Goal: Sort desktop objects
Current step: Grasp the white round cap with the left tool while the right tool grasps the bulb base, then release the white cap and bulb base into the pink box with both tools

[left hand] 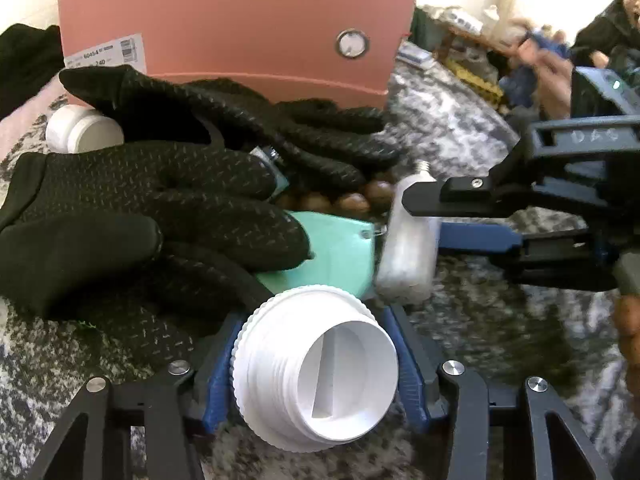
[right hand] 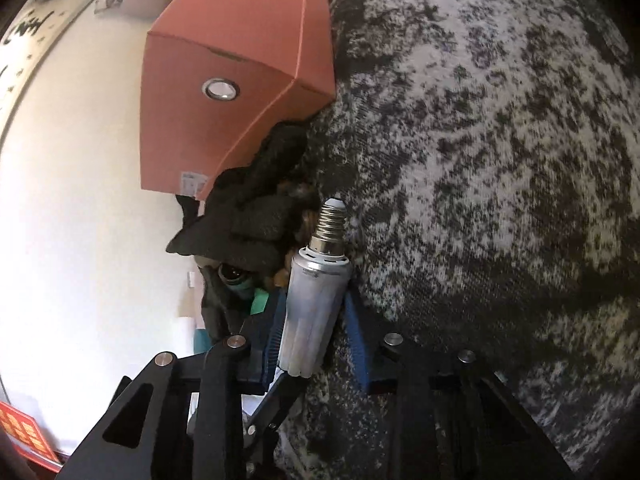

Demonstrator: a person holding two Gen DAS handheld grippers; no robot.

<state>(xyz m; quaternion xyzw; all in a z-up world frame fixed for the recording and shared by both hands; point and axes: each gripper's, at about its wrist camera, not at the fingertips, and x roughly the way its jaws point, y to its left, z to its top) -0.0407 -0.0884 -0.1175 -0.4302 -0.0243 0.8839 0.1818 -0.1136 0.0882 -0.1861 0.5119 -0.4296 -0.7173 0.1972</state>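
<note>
My left gripper (left hand: 316, 320) sits at the bottom of the left wrist view, its blue pads pressed on both sides of a white threaded plastic cap (left hand: 316, 368) with the hollow end facing the camera. From the right my right gripper (left hand: 422, 220) reaches in and is shut on a white screw-base bulb (left hand: 404, 264). In the right wrist view the bulb (right hand: 312, 312) stands between the blue pads of the right gripper (right hand: 314, 300), metal thread pointing away. Black gloves (left hand: 140, 208) lie heaped over a teal object (left hand: 332, 252) and brown beads (left hand: 344, 200), just left of the bulb.
A pink cardboard box (left hand: 240, 32) with a metal eyelet stands behind the gloves. A white bottle (left hand: 80, 130) lies at its left foot. The mottled grey cloth (right hand: 480, 160) spreads to the right. A person (left hand: 600, 40) sits at the far right beside clutter.
</note>
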